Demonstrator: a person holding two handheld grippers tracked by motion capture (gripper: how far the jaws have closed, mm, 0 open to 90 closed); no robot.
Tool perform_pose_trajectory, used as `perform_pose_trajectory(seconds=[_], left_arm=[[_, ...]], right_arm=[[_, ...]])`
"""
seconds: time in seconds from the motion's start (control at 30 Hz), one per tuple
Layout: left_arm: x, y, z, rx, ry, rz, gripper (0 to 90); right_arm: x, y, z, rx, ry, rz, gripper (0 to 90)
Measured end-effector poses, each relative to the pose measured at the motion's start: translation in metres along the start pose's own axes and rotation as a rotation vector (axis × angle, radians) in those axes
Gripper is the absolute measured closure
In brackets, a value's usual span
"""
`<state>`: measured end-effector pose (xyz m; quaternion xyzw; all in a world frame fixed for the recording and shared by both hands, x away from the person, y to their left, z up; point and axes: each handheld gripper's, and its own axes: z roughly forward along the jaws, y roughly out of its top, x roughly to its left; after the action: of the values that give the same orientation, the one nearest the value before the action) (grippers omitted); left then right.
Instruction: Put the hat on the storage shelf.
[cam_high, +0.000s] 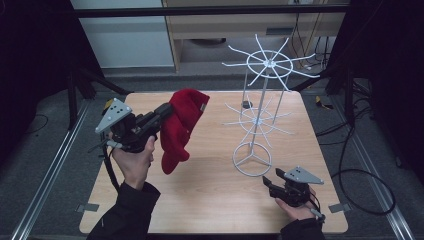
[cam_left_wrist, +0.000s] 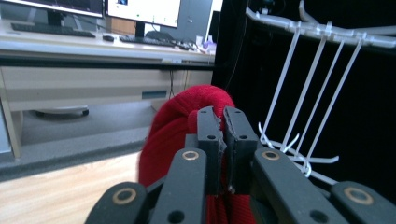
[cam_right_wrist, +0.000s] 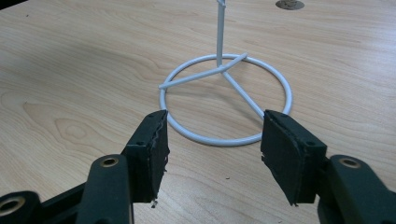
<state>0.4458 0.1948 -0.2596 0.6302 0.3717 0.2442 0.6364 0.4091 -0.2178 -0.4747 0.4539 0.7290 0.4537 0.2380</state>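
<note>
The red beanie (cam_high: 181, 127) hangs in the air to the left of the white wire rack (cam_high: 260, 107), clear of the table (cam_high: 210, 195). The left gripper (cam_high: 167, 111) has its jaws pinched on the fabric (near the top). The right gripper (cam_high: 270, 181), just beside the rack's ring base, stands wide with nothing between.

White wire rack (cam_high: 260, 107) obstructs the tabletop's (cam_high: 210, 185) right half; bare wood left of its base ring.
</note>
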Motion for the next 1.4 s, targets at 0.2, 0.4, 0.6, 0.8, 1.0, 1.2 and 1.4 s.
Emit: perform_pose_trajectory(seconds=[0.2,0.4,0.6,0.8,1.0,1.2,1.4], left_arm=[[-0.002,0.022,0.001,-0.049,0.007,0.007,85.9],[-0.006,0.044,0.0,-0.12,-0.003,0.015,85.9],[-0.015,0.064,0.002,-0.183,-0.021,0.01,85.9],[-0.019,0.079,0.01,-0.22,-0.02,0.006,85.9],[-0.026,0.092,0.021,-0.24,-0.03,0.006,85.9],[-0.036,0.104,0.023,-0.257,-0.047,0.021,85.9],[-0.043,0.116,0.022,-0.277,-0.064,0.023,85.9]], right_arm=[[0.0,0.0,0.0,-0.001,0.001,0.0,42.1],[-0.001,0.0,0.0,-0.005,-0.002,0.0,41.8],[-0.001,0.0,0.001,-0.007,-0.004,-0.006,41.4],[-0.001,0.0,0.001,-0.011,-0.004,-0.006,41.3],[-0.001,-0.001,0.001,-0.013,-0.003,-0.007,41.3],[-0.001,-0.001,0.001,-0.015,-0.001,-0.006,41.3],[-0.001,-0.001,0.002,-0.014,0.0,-0.011,41.3]])
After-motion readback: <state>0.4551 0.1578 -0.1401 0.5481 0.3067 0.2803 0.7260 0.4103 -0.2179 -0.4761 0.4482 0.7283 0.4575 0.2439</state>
